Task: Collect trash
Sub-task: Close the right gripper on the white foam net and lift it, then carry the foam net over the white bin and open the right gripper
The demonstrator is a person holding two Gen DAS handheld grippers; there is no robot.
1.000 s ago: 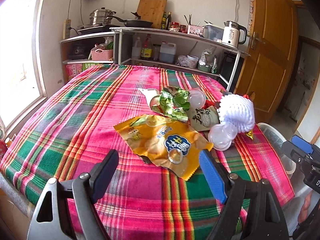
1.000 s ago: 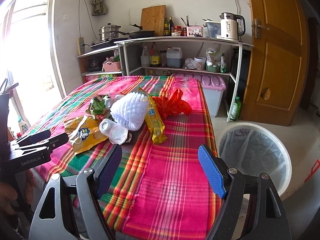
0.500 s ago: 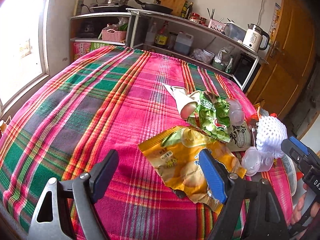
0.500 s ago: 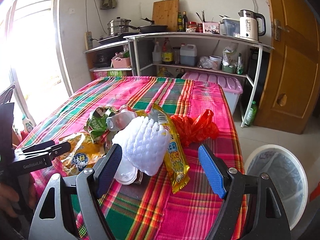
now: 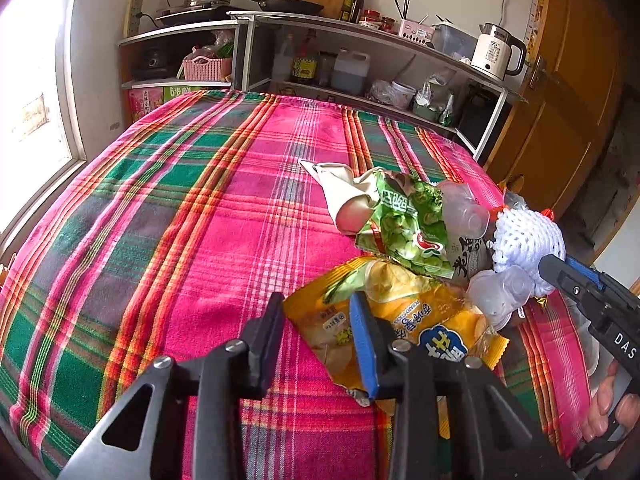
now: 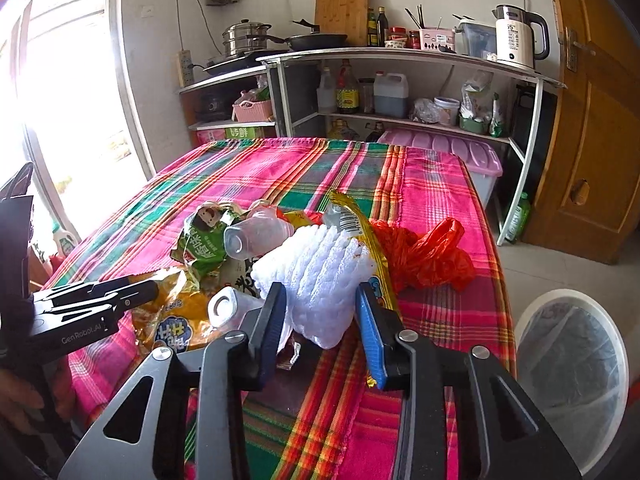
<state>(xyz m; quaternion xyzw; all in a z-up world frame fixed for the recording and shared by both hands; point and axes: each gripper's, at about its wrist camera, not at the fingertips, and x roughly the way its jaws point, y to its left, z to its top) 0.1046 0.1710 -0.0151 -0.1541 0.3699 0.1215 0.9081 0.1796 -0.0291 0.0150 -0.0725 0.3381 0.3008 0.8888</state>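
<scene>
A pile of trash lies on the plaid tablecloth (image 5: 200,216). My left gripper (image 5: 318,334) has its jaws half closed around the near corner of a yellow chip bag (image 5: 416,320); it also shows in the right wrist view (image 6: 176,320). Behind it lie a green snack bag (image 5: 404,224), clear plastic cups (image 5: 500,292) and a white foam fruit net (image 5: 528,236). My right gripper (image 6: 322,322) has its jaws half closed around the white foam net (image 6: 324,276), close to its sides. A long yellow wrapper (image 6: 360,240) and a red plastic bag (image 6: 424,256) lie beside the net.
A white bin with a clear liner (image 6: 572,356) stands on the floor right of the table. A metal shelf (image 6: 400,56) with pots, bottles and a kettle (image 6: 516,40) lines the back wall. A wooden door (image 6: 592,120) is at the right, a pink storage box (image 6: 448,152) under the shelf.
Both grippers moved in on the pile and narrowed their jaws. The left now straddles the yellow bag's corner; the right now straddles the white foam net.
</scene>
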